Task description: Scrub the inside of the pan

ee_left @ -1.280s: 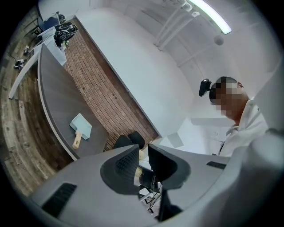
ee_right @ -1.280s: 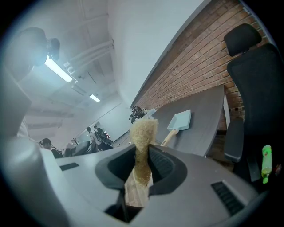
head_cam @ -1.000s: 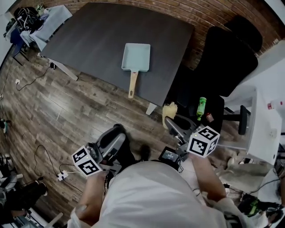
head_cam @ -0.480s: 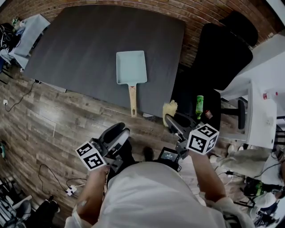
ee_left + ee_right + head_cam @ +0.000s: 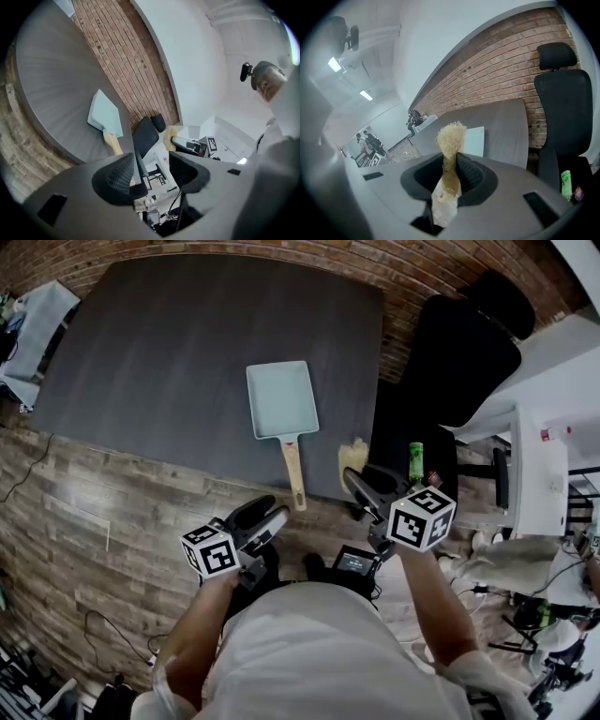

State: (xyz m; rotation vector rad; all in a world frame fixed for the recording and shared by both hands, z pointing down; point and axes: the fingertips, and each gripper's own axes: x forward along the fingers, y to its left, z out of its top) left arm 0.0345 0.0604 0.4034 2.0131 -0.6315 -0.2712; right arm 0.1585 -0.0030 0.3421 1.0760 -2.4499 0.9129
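**Two grippers, one pan: holdings at the table**

One pan [image 5: 279, 399], pale blue and rectangular, lay flat on the dark table [image 5: 141, 352]. Its wooden handle [image 5: 294, 474] pointed back toward you, and the tip reached past the table's near edge.

One left gripper [image 5: 265, 521]: you held it on the near side of the pan, just left of the handle's tip and clear of it. Its jaws had just been opening and stood apart, with nothing between them.

One right gripper [image 5: 364, 486]: you held it to the right of the pan's handle, apart from the pan. Its jaws were clamped on a yellowish scrub pad [image 5: 352, 457]. The pad's frayed end stuck out beyond the fingertips toward the pan.

One black office chair [image 5: 459, 357] stood to the right of the pan, off the table.

One green bottle [image 5: 415, 461] stood further right of the pan, past the right gripper.
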